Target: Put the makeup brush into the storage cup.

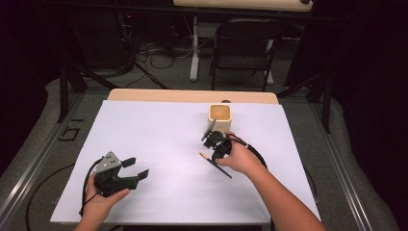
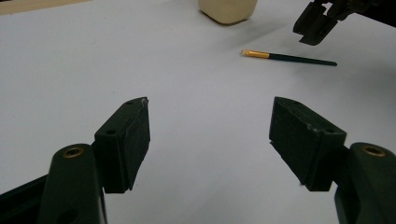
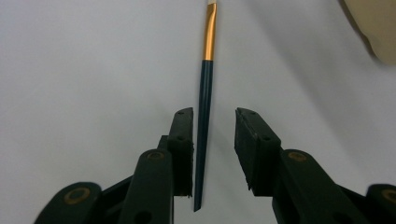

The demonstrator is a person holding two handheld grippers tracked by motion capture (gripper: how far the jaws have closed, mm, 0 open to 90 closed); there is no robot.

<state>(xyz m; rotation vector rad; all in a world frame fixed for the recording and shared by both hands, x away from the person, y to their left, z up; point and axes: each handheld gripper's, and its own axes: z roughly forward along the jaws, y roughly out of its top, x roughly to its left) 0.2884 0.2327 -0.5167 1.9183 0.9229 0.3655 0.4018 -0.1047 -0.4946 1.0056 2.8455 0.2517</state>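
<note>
A thin paintbrush [image 1: 215, 165] with a dark handle, gold ferrule and pale tip lies flat on the white sheet [image 1: 154, 134], right of centre. My right gripper [image 1: 215, 153] points down over it. In the right gripper view the handle [image 3: 205, 107] runs between the jaws of the right gripper [image 3: 214, 116], close beside the left pad, with a clear gap to the right pad, so it stands open. My left gripper [image 1: 137, 167] rests at the near left, open with nothing between its jaws [image 2: 210, 126]. From there the paintbrush [image 2: 289, 57] and the right gripper [image 2: 315, 23] are seen farther off.
A cream square cup [image 1: 221, 117] stands just beyond the right gripper, near the sheet's far edge; it is also the cream cup [image 2: 228, 10] and the cup [image 3: 373, 28] at the upper right. A folding chair [image 1: 245, 48] and cables sit on the floor beyond the table.
</note>
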